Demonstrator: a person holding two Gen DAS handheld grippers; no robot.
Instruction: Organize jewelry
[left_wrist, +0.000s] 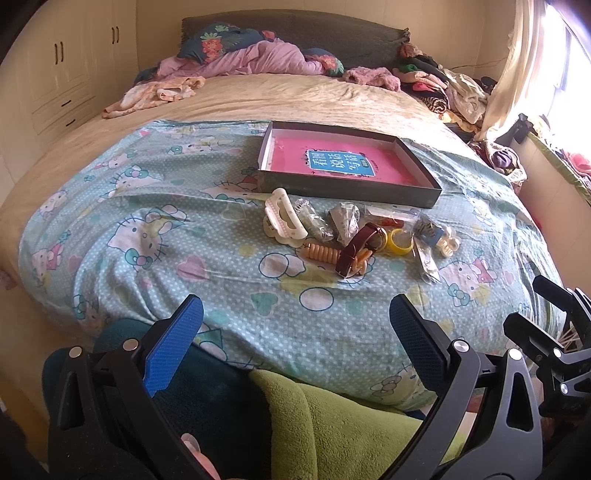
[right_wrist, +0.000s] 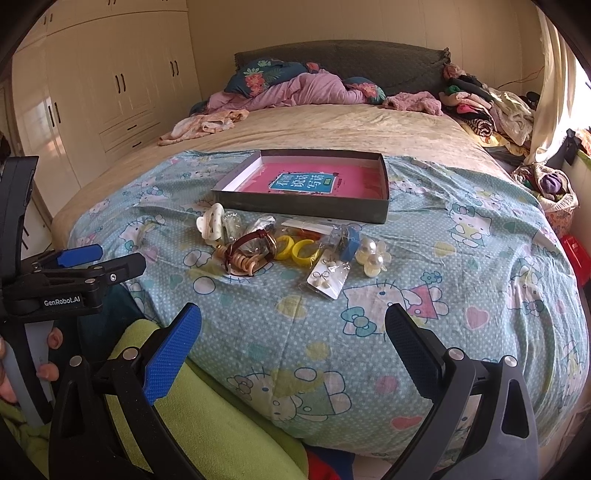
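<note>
A pile of jewelry lies on a blue cartoon-print sheet (left_wrist: 147, 206) on the bed: a white hair claw (left_wrist: 283, 221), a brown watch (left_wrist: 360, 249), a beaded orange bracelet (left_wrist: 323, 254), yellow rings (left_wrist: 399, 242), small plastic packets (left_wrist: 426, 254). In the right wrist view I see the watch (right_wrist: 255, 242), yellow rings (right_wrist: 297, 251), a pearl flower clip (right_wrist: 373, 256) and an earring card (right_wrist: 327, 277). A shallow dark box (left_wrist: 421, 194) with a pink floor stands just behind the pile, also seen in the right wrist view (right_wrist: 306, 210). My left gripper (left_wrist: 295, 332) and right gripper (right_wrist: 293, 332) are open and empty, short of the pile.
Crumpled bedding and pillows (left_wrist: 258, 55) lie at the bed's head. A heap of clothes (right_wrist: 487, 107) sits at the back right. Wardrobes (right_wrist: 110, 85) line the left wall. A green blanket (left_wrist: 351, 432) lies below the grippers.
</note>
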